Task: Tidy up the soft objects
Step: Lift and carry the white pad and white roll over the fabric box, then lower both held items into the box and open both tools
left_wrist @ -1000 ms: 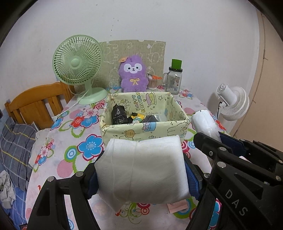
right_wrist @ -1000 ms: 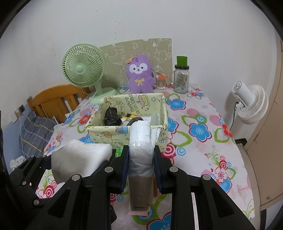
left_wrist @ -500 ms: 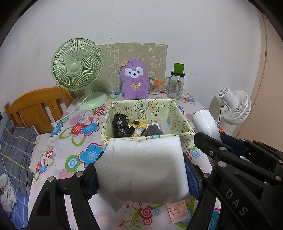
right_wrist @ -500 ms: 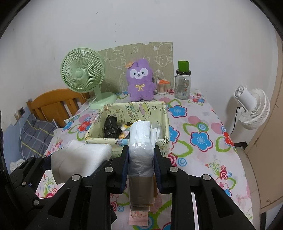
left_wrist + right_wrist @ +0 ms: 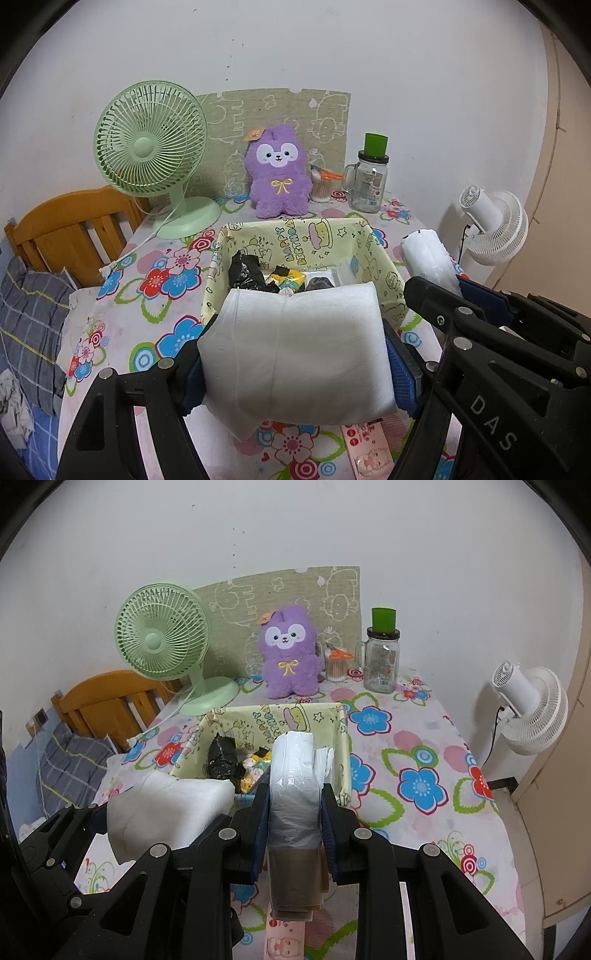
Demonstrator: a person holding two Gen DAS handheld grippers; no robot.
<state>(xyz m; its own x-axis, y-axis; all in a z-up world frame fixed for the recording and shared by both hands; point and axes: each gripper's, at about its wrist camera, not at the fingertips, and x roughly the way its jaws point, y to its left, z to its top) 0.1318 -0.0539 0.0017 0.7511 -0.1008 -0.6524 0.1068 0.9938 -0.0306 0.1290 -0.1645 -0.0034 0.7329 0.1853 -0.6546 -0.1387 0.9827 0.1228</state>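
While both loads hang at the table's near edge, my left claw (image 5: pixel 293 363) clamps wide on a white pad (image 5: pixel 295 350), right claw (image 5: pixel 293 814) narrow on a bag roll (image 5: pixel 293 775); next: drop both into fabric bin (image 5: pixel 373 254) w/o snagging rim.

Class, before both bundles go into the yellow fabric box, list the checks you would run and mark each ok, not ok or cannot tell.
1. Left gripper clamps the white folded pad: ok.
2. Right gripper clamps the plastic bag roll: ok.
3. Fabric box open on top: ok.
4. Free room inside beside the black bag: cannot tell.
5. Purple plush toy and green fan stand behind the box, out of the way: ok.
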